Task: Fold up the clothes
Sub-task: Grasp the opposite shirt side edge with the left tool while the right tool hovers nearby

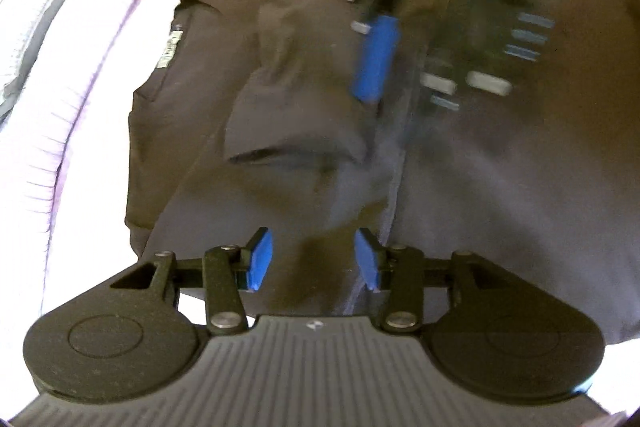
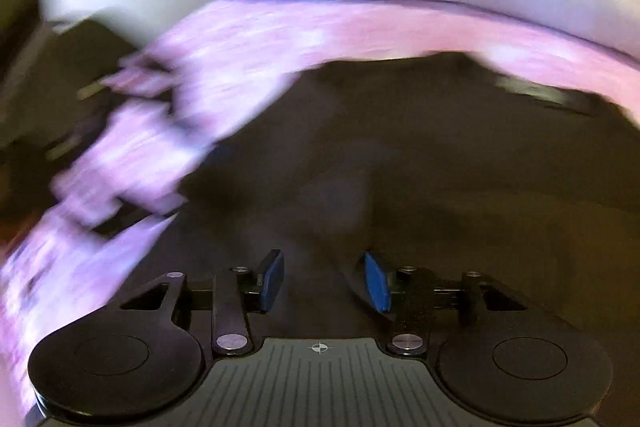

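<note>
Hovering over dark garment [image 1: 320,163], your left tongs [image 1: 314,257] spread, pinching nothing; right tongs [image 2: 324,281] likewise spread above it.

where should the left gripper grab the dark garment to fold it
Probably the loose raised flap of the dark garment, coming in from above: it lifts off the flat cloth, so the open left gripper could close around its edge.

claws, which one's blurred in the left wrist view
The right claw, reaching in from the top over the dark garment; the left claw at the bottom is sharp.
</note>
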Available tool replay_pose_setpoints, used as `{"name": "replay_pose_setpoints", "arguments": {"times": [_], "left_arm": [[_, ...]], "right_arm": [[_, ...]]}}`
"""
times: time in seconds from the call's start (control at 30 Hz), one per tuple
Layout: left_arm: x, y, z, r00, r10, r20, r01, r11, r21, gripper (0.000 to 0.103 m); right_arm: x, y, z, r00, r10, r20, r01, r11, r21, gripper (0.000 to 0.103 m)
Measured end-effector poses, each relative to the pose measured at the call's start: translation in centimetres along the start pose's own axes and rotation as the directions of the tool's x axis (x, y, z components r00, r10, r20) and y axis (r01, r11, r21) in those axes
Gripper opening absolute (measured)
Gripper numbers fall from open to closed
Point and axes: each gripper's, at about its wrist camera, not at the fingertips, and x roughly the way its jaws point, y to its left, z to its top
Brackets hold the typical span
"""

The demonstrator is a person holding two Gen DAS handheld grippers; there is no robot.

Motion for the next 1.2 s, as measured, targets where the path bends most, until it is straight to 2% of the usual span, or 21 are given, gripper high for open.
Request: {"name": "replay_pose_setpoints", "arguments": {"times": [0.07, 0.2, 0.3, 0.33, 0.37, 0.4, 0.43, 0.47, 0.53, 0.6, 0.67, 0.7, 0.73, 0.77, 0.83, 0.9, 0.97, 1.0, 1.07, 1.13, 1.2], "left_arm": [[0.5, -0.2, 0.3, 1.000, 0.005, 0.020, -0.005, 1.000, 0.003, 0.046], [1.3, -1.1, 1.8, 0.998, -0.006, 0.061, 0.006, 1.000, 0.013, 0.047], [2.3, 0.6, 3.0, 0.994, -0.071, 0.080, 0.081, 0.989, -0.127, 0.047], [2.6, 1.1, 3.3, 0.994, -0.075, 0.081, 0.087, 0.982, -0.166, 0.047], [2.7, 1.2, 3.7, 0.995, -0.057, 0.081, 0.069, 0.985, -0.156, 0.047], [2.8, 1.1, 4.1, 0.996, -0.037, 0.081, 0.048, 0.989, -0.137, 0.047], [2.8, 0.1, 4.5, 0.998, 0.002, 0.070, 0.001, 0.999, -0.042, 0.047], [3.0, -1.0, 4.8, 0.997, 0.035, 0.066, -0.040, 0.997, 0.071, 0.047], [3.1, -2.9, 5.1, 0.997, 0.042, 0.060, -0.055, 0.972, 0.227, 0.047], [3.6, -4.0, 5.2, 0.997, 0.056, 0.048, -0.068, 0.952, 0.300, 0.045], [4.5, -4.8, 5.5, 0.996, 0.080, 0.031, -0.086, 0.935, 0.344, 0.034], [5.0, -4.9, 5.7, 0.995, 0.100, 0.026, -0.103, 0.930, 0.354, 0.017], [5.4, -5.1, 5.9, 0.993, 0.120, 0.023, -0.120, 0.924, 0.364, 0.007], [5.4, -5.1, 6.1, 0.990, 0.135, 0.029, -0.136, 0.918, 0.372, 0.007], [4.5, -4.6, 6.3, 0.987, 0.154, 0.054, -0.163, 0.922, 0.351, 0.006], [3.3, -3.7, 6.4, 0.982, 0.173, 0.077, -0.188, 0.930, 0.315, 0.006], [2.0, -2.1, 6.1, 0.971, 0.219, 0.096, -0.237, 0.936, 0.260, 0.006], [1.2, -1.2, 6.0, 0.961, 0.254, 0.105, -0.272, 0.938, 0.216, 0.006], [-0.3, 0.4, 5.7, 0.937, 0.332, 0.111, -0.346, 0.928, 0.142, 0.005], [-0.8, 0.9, 5.1, 0.931, 0.352, 0.094, -0.361, 0.926, 0.111, 0.005], [-1.3, 1.4, 4.4, 0.927, 0.368, 0.075, -0.373, 0.924, 0.083, 0.005]], "right_arm": [[-0.7, 1.9, -0.6, 1.000, 0.016, -0.005, -0.016, 0.997, -0.078, 0.048], [-3.2, 1.5, -2.2, 0.997, -0.083, 0.010, 0.083, 0.995, -0.061, 0.048], [-5.3, 0.2, -3.6, 0.985, -0.174, 0.015, 0.174, 0.983, -0.048, 0.048], [-5.7, -0.2, -4.1, 0.977, -0.212, 0.008, 0.212, 0.976, -0.057, 0.048], [-5.9, -0.4, -4.6, 0.967, -0.254, -0.002, 0.253, 0.964, -0.078, 0.048], [-6.1, -0.7, -5.0, 0.955, -0.296, -0.010, 0.293, 0.951, -0.101, 0.048], [-6.3, -0.9, -5.4, 0.946, -0.325, -0.017, 0.320, 0.939, -0.127, 0.048], [-6.6, -1.0, -5.7, 0.941, -0.338, -0.020, 0.331, 0.932, -0.147, 0.048], [-7.0, -1.5, -6.3, 0.937, -0.348, -0.027, 0.341, 0.929, -0.141, 0.048], [-7.5, -2.1, -6.9, 0.931, -0.363, -0.030, 0.356, 0.926, -0.126, 0.048], [-7.9, -3.1, -7.3, 0.915, -0.403, -0.029, 0.398, 0.911, -0.107, 0.048], [-8.2, -3.7, -7.4, 0.899, -0.438, -0.030, 0.434, 0.896, -0.092, 0.048], [-8.4, -4.2, -7.6, 0.881, -0.472, -0.032, 0.469, 0.880, -0.077, 0.048], [-8.6, -4.8, -7.8, 0.851, -0.524, -0.034, 0.520, 0.851, -0.077, 0.048], [-9.2, -5.8, -8.2, 0.761, -0.648, -0.037, 0.641, 0.759, -0.113, 0.048], [-9.9, -7.0, -8.9, 0.673, -0.739, -0.033, 0.726, 0.668, -0.167, 0.048], [-10.3, -8.0, -9.6, 0.612, -0.791, -0.022, 0.766, 0.599, -0.233, 0.050], [-10.5, -8.5, -10.0, 0.592, -0.805, -0.025, 0.775, 0.578, -0.256, 0.051], [-10.6, -9.9, -10.7, 0.576, -0.816, -0.054, 0.779, 0.567, -0.268, 0.055], [-10.8, -11.2, -10.9, 0.581, -0.810, -0.080, 0.785, 0.583, -0.210, 0.056], [-11.1, -12.4, -10.7, 0.596, -0.798, -0.091, 0.790, 0.603, -0.112, 0.058]]}}
